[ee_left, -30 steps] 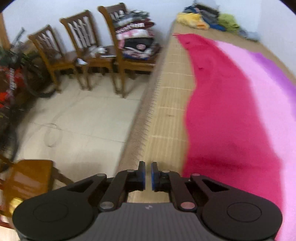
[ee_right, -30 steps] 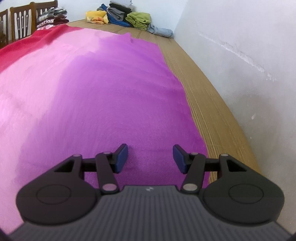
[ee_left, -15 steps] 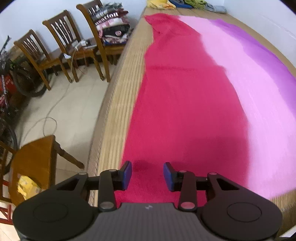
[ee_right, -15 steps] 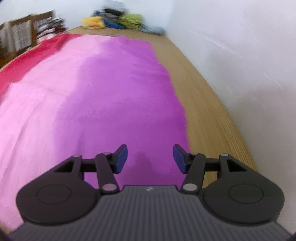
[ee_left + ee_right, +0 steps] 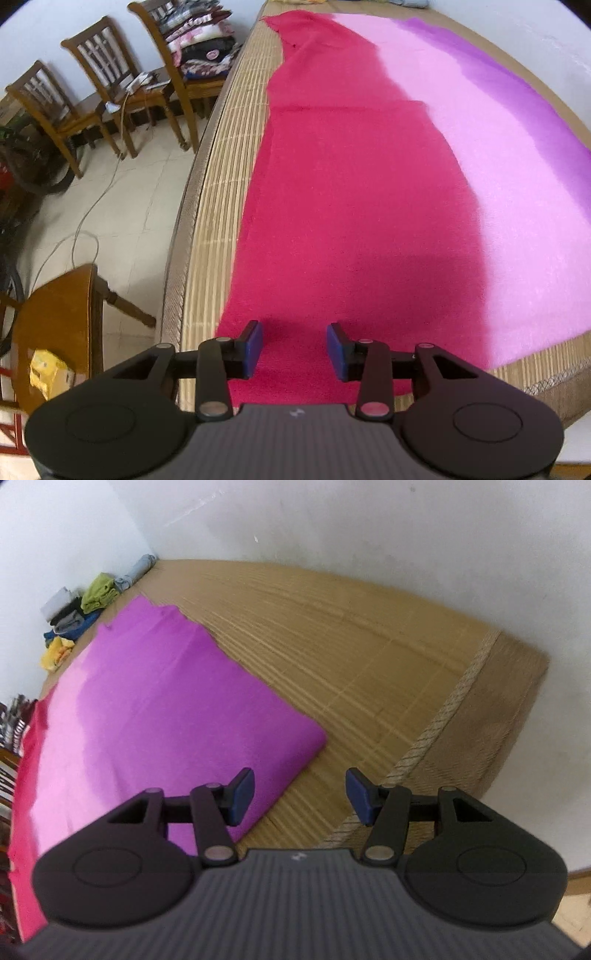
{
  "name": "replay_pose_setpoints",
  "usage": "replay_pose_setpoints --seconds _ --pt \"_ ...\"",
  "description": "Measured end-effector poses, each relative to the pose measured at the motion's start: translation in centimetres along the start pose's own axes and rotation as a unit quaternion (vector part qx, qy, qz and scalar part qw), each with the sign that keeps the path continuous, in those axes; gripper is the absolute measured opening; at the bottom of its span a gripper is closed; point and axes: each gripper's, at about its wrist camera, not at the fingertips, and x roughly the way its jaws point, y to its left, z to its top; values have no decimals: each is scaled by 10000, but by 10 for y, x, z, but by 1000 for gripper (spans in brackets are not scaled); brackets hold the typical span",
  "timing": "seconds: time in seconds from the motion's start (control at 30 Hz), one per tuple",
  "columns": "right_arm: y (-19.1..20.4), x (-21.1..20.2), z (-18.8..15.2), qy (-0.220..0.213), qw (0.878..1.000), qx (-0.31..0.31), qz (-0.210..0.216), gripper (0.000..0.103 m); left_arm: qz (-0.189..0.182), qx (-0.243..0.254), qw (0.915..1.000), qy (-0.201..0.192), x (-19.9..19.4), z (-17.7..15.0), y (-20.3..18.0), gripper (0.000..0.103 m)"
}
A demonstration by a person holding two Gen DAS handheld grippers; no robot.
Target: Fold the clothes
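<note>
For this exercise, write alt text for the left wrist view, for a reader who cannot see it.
An open left claw hovers over the near red end of a long cloth that shades from red to pink to purple, spread flat on a bamboo mat. To the left, three wooden chairs stand on a tiled floor, one stacked with folded clothes.

Bamboo-mat bed [image 5: 221, 177], slats running to the wall. Spread flat across it: one big cloth [image 5: 369, 192] shading red to pink to purple. Heaped at the far end: folded clothes [image 5: 74, 616].
</note>
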Motion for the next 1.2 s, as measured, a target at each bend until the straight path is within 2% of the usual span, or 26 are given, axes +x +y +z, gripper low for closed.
replay_pose_setpoints --seconds 0.1,0.2,0.23,0.27,0.3,0.37,0.47,0.53,0.6,0.67,0.77,0.83,1.0,1.03,1.2 --pt "6 16 -1 158 9992 226 276 59 -71 -117 9999 69 0 -1 -10 42" --pt "15 26 -4 -28 9991 108 400 56 -36 -89 9999 119 -1 -3 -21 42" --pt "18 28 -4 -63 9994 46 348 39 -11 -63 9999 135 -1 -4 -24 42" --pt "21 30 -3 -84 9996 -30 272 5 14 -37 9999 151 -2 -5 -28 42" --pt "24 30 -2 -98 9997 -101 195 5 40 -11 9999 167 -2 -6 -31 42" --pt "29 17 0 -295 9989 -368 -26 5 90 42 9998 199 -3 -8 -39 42" --pt "33 2 6 -527 9914 -1083 -513 5 84 64 9996 265 -3 -11 -48 44" --pt "28 6 10 -242 9889 -1353 -558 8 122 87 9995 274 -3 -13 -54 44" --pt "21 15 13 208 9889 -1414 -402 9 216 151 9993 248 -4 -15 -59 44" --pt "17 16 13 300 9880 -1431 -489 16 274 141 9993 226 -6 -15 -61 44" --pt "22 4 15 -47 9834 -1678 -686 31 313 29 9993 205 -11 -14 -63 44" --pt "28 -5 17 -294 9785 -1896 -756 32 327 -33 9993 175 -14 -16 -63 44" --pt "46 -19 22 -568 9704 -2281 -546 38 389 -89 9992 64 -21 -18 -65 44" --pt "51 -19 23 -542 9701 -2324 -454 41 401 -103 9991 57 -21 -18 -64 44" --pt "76 -13 5 -228 9696 -2435 56 42 470 -105 9988 59 -28 -22 -57 45"
